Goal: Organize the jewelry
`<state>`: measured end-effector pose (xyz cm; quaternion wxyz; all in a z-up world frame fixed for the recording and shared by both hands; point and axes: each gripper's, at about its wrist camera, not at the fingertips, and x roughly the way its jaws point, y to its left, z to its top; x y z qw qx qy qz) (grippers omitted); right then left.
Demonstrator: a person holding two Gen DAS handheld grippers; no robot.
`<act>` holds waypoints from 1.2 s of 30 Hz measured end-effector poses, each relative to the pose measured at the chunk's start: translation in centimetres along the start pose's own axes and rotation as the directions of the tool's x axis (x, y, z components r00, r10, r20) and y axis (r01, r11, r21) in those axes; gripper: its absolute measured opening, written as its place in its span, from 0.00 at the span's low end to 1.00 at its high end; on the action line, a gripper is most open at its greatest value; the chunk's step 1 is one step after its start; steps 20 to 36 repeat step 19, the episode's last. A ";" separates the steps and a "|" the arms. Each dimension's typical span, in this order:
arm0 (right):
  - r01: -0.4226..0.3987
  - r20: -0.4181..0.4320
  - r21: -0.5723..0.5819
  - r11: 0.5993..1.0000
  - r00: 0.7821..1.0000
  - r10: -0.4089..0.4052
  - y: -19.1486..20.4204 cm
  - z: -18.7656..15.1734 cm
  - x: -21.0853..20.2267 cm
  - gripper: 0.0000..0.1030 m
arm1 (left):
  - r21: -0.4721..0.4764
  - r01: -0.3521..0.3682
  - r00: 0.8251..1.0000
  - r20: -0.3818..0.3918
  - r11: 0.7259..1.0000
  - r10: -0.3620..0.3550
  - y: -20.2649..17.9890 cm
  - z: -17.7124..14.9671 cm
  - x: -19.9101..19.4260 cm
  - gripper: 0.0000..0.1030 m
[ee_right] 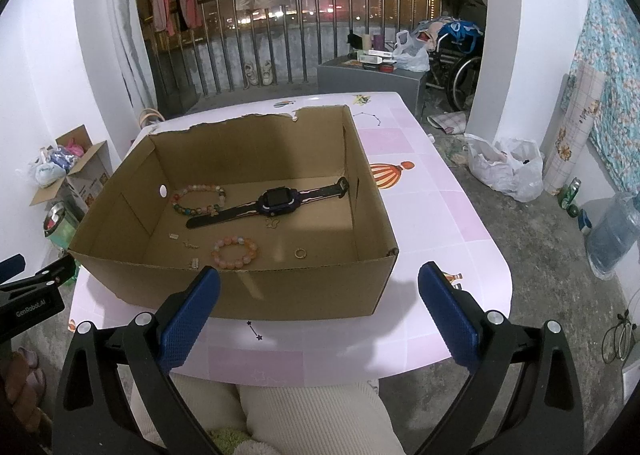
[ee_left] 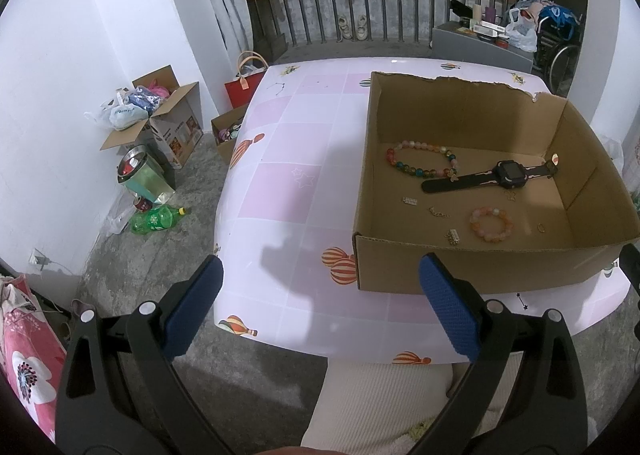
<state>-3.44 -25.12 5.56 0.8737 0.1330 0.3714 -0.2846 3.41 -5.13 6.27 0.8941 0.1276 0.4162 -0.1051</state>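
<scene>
A rounded pink-checked table (ee_right: 424, 215) bears an open brown cardboard box (ee_right: 280, 295), its far rim torn, with bare tabletop on either side. On the box floor lie a black strap watch (ee_right: 276, 202), a multicoloured bead bracelet (ee_right: 198, 201), a peach bead bracelet (ee_right: 235, 253) and a small gold ring (ee_right: 300, 253). The left gripper (ee_left: 320, 307) and right gripper (ee_right: 319, 309) hover before the near wall, blue pads spread wide, holding nothing.

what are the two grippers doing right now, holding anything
Left gripper: open, holding nothing, short of the cardboard box.
Right gripper: open, holding nothing, also in front of the box.
</scene>
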 end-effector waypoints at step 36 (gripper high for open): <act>0.000 -0.001 0.001 1.000 1.000 0.000 -0.1 0.0 0.0 0.94 | 0.000 0.000 1.000 -0.001 1.000 0.000 0.0 0.0 0.0 0.92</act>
